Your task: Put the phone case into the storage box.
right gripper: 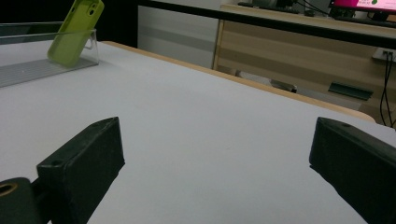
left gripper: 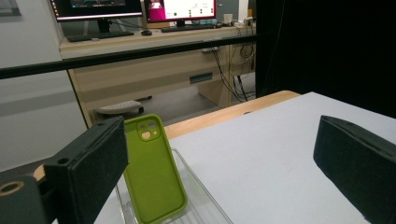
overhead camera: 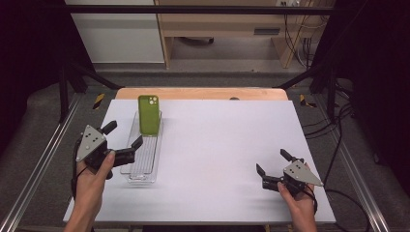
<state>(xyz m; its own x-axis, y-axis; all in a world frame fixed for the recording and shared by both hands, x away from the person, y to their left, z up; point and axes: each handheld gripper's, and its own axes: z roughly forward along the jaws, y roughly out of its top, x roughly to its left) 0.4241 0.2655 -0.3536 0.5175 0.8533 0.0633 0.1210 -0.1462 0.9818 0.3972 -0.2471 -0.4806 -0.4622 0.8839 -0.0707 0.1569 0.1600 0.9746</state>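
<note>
A green phone case (overhead camera: 149, 114) leans upright against the far wall of a clear plastic tray (overhead camera: 143, 164) on the left of the white table top. Its camera cut-out faces me in the left gripper view, where the green phone case (left gripper: 152, 170) stands in the clear tray (left gripper: 205, 200) just beyond the jaws. My left gripper (overhead camera: 123, 135) is open beside the tray's left side, holding nothing. My right gripper (overhead camera: 273, 162) is open near the table's front right, apart from the case. In the right gripper view the green phone case (right gripper: 74, 32) and the tray (right gripper: 28, 70) show far off at upper left.
The white table top (overhead camera: 217, 145) has a wooden strip (overhead camera: 203, 93) along its far edge. Metal rails (overhead camera: 38, 159) run along both sides. Beyond the table stand a wooden desk (left gripper: 154, 74) with monitors and hanging cables (overhead camera: 297, 34).
</note>
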